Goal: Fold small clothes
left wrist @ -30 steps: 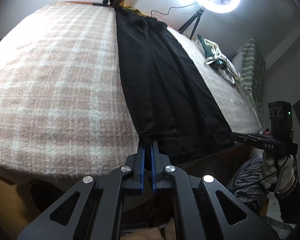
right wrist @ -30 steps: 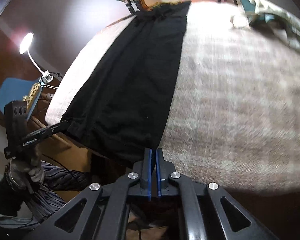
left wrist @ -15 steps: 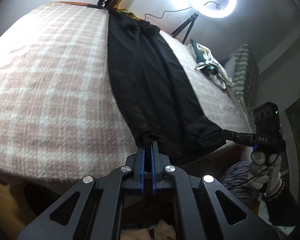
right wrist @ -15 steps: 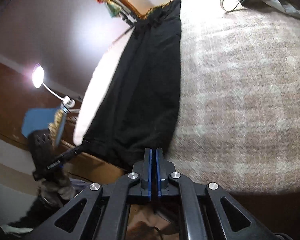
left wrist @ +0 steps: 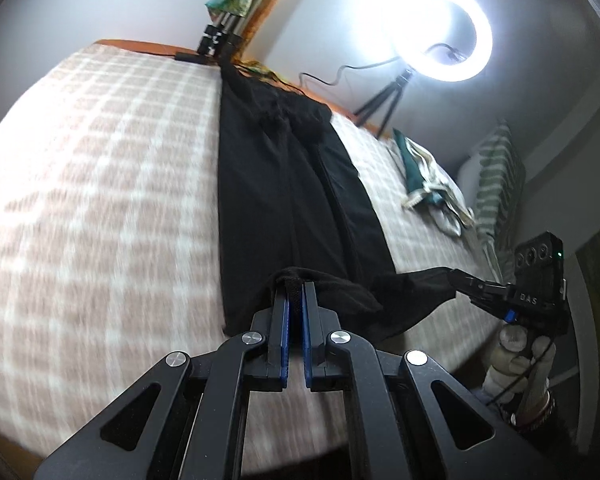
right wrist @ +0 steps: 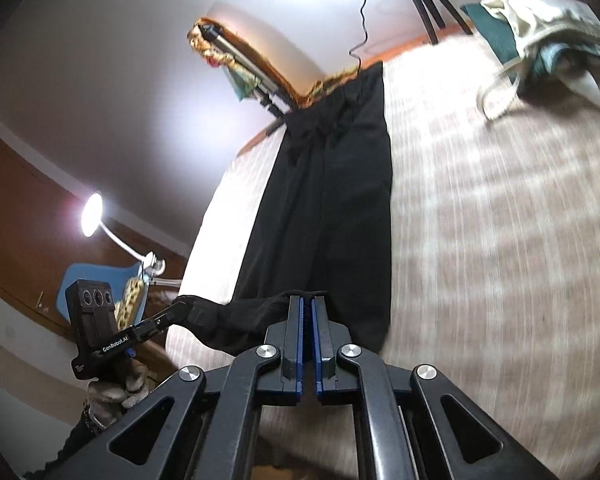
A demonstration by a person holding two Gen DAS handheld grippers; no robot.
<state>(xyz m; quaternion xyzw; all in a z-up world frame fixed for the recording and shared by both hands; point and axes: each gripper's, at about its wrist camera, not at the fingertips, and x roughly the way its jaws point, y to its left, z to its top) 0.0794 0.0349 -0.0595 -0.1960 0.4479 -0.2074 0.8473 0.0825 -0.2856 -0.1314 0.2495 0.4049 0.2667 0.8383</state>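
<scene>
My left gripper (left wrist: 295,292), low in the centre of its own view, is clamped on the near hem of the long black fabric trousers (left wrist: 276,184), a fold of dark cloth pinched between its blue-lined fingers (left wrist: 285,320). My right gripper (right wrist: 307,304) is likewise pinched tight on the hem's other corner, and in the left view I see it at the right edge of the frame (left wrist: 458,276), carried by a gloved hand (left wrist: 516,356). The hem sags in a slack band between the two grips, lifted clear of the pink-and-white checked woolly blanket (left wrist: 100,184). The rest of the trousers lies flat, running up the middle of the frame to the waistband at the far edge of the bed. A crumpled teal and cream garment (left wrist: 428,188) lies on the blanket at centre right, apart from the trousers. A lit ring light (left wrist: 444,28) glares at upper right.
</scene>
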